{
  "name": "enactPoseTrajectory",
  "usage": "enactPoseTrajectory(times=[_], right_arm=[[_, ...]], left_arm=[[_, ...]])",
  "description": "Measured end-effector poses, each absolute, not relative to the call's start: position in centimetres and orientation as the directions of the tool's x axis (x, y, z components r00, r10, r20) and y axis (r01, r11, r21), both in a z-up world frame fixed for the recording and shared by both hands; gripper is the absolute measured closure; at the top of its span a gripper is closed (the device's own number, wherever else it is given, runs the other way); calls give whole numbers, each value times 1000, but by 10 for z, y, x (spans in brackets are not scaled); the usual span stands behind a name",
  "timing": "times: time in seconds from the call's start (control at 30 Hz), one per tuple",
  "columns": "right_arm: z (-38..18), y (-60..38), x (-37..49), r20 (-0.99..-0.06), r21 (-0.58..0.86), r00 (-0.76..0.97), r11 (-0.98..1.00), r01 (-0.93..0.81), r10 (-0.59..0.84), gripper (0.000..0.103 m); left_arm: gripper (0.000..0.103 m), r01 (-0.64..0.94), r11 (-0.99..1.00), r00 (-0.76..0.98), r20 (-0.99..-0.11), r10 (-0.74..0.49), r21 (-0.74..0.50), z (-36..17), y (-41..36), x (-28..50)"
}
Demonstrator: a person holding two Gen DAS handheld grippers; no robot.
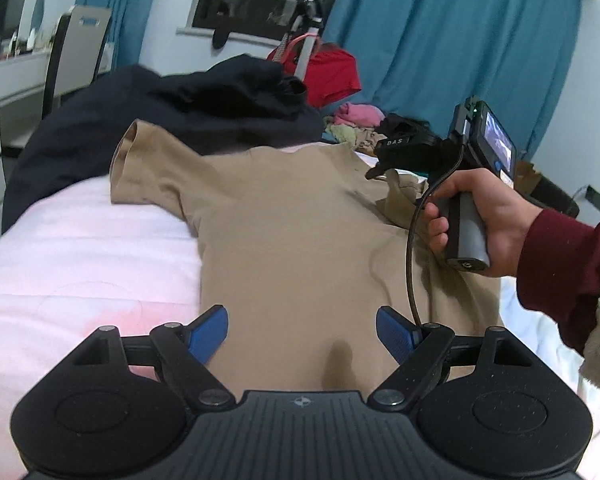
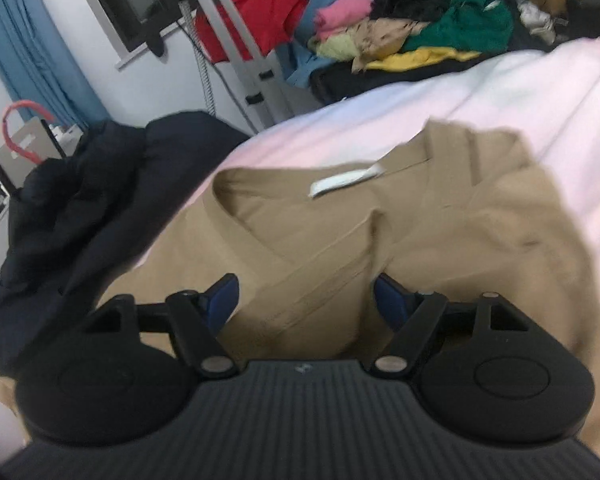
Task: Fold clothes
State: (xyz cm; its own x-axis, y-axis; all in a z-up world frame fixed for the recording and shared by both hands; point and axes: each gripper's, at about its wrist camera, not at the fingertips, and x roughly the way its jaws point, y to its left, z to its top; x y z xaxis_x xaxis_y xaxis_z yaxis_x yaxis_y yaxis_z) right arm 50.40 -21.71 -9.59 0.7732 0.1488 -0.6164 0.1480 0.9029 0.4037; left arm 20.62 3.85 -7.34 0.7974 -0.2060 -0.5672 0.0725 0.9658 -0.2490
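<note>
A tan short-sleeved V-neck shirt point(image 1: 284, 216) lies flat on the pink bedspread point(image 1: 80, 252), left sleeve spread out. My left gripper point(image 1: 302, 330) is open and empty, low over the shirt's lower body. My right gripper point(image 2: 306, 296) is open and empty over the shirt's point(image 2: 480, 248) neckline, just below the white collar label point(image 2: 344, 182). In the left wrist view the right gripper point(image 1: 374, 172) hovers at the collar by the right shoulder, held by a hand in a maroon sleeve; the right sleeve is bunched under it.
A dark navy jacket point(image 1: 172, 112) lies heaped at the bed's far left, touching the shirt's shoulder. A pile of coloured clothes point(image 2: 412, 28) sits beyond the bed. A red garment point(image 2: 260, 4) hangs on a metal stand. Blue curtains, a chair and white drawers stand behind.
</note>
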Motion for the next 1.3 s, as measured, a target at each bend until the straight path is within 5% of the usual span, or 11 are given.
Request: enactPoseTrajectory(times=[0.13,0.27,0.43,0.67,1.0,1.03,1.07,1.17,1.3], right_arm=[[-80,-189,504,-572,370,801,927,59,177,27],[-57,-147,488,-569,86,822,991,102,-35,25],[-29,-94,456,-527,138,822,976,-170,218,28],[-20,22,447,-620,99,671,889,-446,406,28],[-74,103,478,-673,-83,688,897,-435,272,29],[-77,103,480,-673,-82,688,898,-431,269,34],[-79,102,482,-674,-81,689,900,-428,267,53],[-87,102,487,-674,-78,691,906,-416,260,85],[-58,72,471,-576,-62,775,932,-358,260,91]], left_arm=[[21,37,954,790,-576,-210,-296,-77,51,210],[21,20,948,805,-558,-203,-316,-69,60,202],[21,-10,953,822,-545,-164,-302,-55,70,187],[21,-110,959,820,-570,-61,-261,-46,88,167],[24,-270,933,739,-672,42,-239,-69,109,179],[24,-277,931,738,-674,47,-238,-71,109,180],[24,-284,929,738,-673,54,-237,-73,108,181],[25,-311,924,737,-670,87,-222,-75,103,186],[26,-322,920,762,-637,112,-222,-70,93,183]])
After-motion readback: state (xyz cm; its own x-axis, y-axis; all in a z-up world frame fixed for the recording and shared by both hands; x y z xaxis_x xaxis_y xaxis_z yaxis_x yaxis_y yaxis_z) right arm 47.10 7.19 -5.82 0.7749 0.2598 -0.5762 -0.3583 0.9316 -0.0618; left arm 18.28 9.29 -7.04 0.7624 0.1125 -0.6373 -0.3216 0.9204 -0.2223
